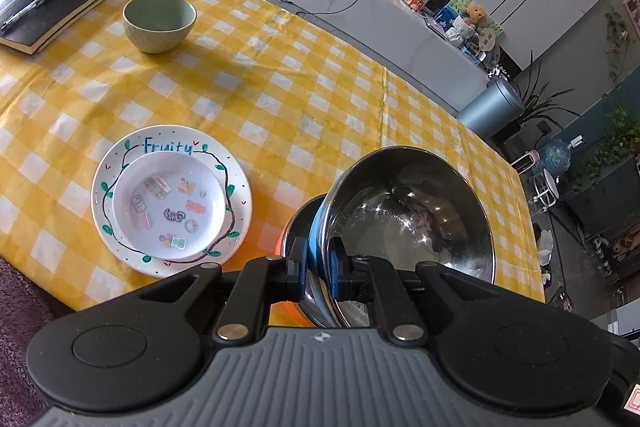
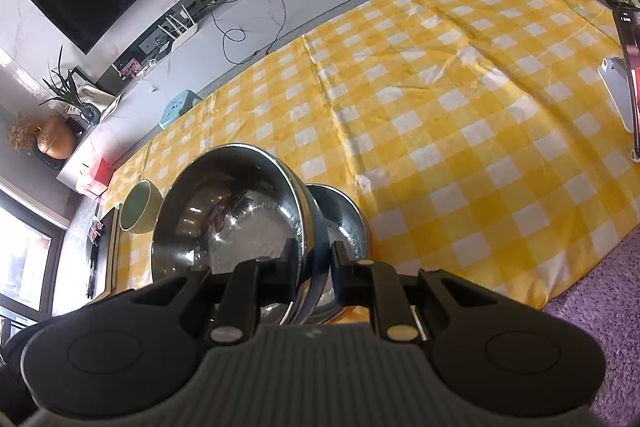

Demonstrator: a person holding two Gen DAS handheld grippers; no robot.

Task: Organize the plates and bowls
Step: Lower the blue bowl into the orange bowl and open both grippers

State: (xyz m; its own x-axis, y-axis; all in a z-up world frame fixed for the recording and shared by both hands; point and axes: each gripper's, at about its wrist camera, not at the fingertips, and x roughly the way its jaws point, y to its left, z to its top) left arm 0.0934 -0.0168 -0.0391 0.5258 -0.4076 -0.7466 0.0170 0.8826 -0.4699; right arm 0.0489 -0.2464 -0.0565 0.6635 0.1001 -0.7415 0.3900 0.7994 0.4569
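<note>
My left gripper (image 1: 318,267) is shut on the near rim of a tilted steel bowl (image 1: 408,219), whose inside faces the camera. A second dark rim (image 1: 296,227) and something orange (image 1: 280,247) show just left of it. My right gripper (image 2: 316,267) is shut on the rim of a large steel bowl (image 2: 224,219), and a smaller steel bowl (image 2: 344,223) sits close on its right. Whether both grippers hold the same bowl I cannot tell. A small sticker plate (image 1: 168,203) lies stacked on the white "Fruity" plate (image 1: 236,187). The green bowl (image 1: 159,21) (image 2: 138,207) stands farther back.
A yellow checked cloth (image 1: 280,87) covers the table. A black notebook with a pen (image 1: 52,11) lies at the far left. A phone on a stand (image 2: 628,79) stands at the right edge. A purple rug (image 2: 600,307) lies below the table's front edge.
</note>
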